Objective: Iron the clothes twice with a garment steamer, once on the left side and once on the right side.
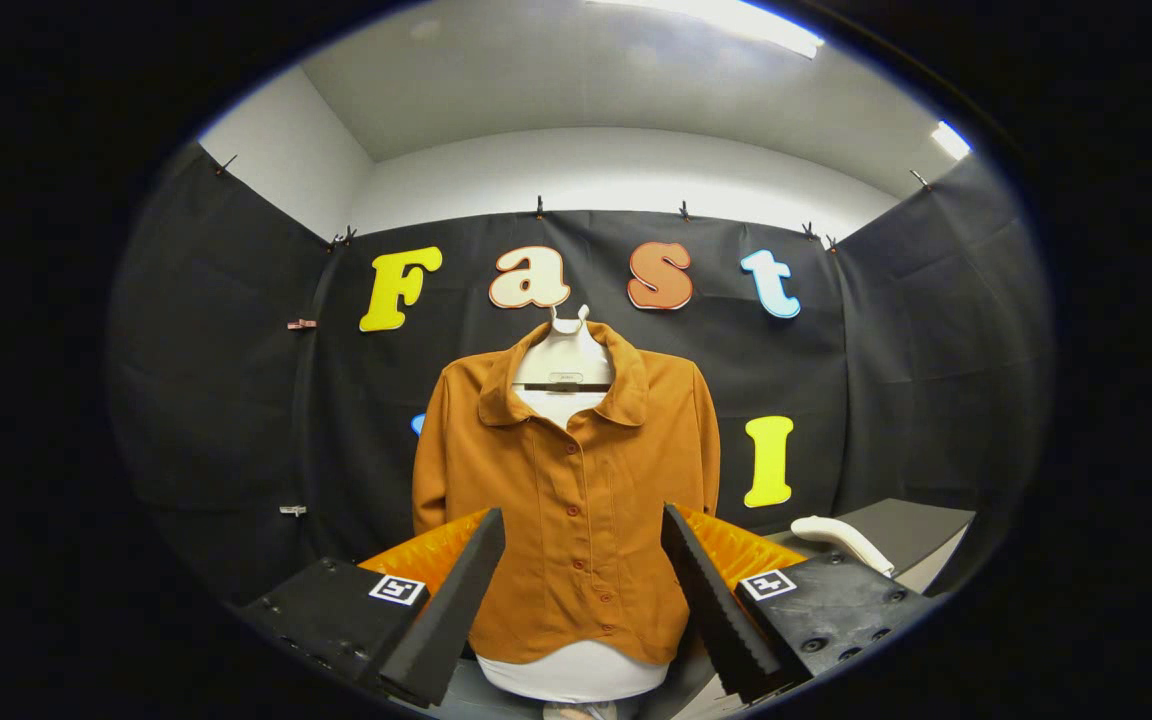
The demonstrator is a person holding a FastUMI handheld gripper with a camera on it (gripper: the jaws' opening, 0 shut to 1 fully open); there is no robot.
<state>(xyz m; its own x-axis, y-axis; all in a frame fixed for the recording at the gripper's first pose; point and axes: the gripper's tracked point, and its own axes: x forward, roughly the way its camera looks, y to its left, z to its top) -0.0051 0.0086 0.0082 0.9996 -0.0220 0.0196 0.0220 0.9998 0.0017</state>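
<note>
Your tool (581,590) stands wide and empty facing the buttoned jacket (576,500), while the steamer (841,540) lies untouched on the bench (911,525) beyond its right finger: both passes remain.

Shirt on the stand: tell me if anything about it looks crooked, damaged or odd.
Nothing stands out. The shirt hangs straight and buttoned on its white stand, beyond the open gripper. The steamer lies on the table to the right.

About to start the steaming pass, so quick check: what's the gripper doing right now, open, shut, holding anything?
Gripper: open and empty, fingers spread wide, aimed at the orange shirt hanging beyond them; the steamer lies untouched off to the right.
</note>
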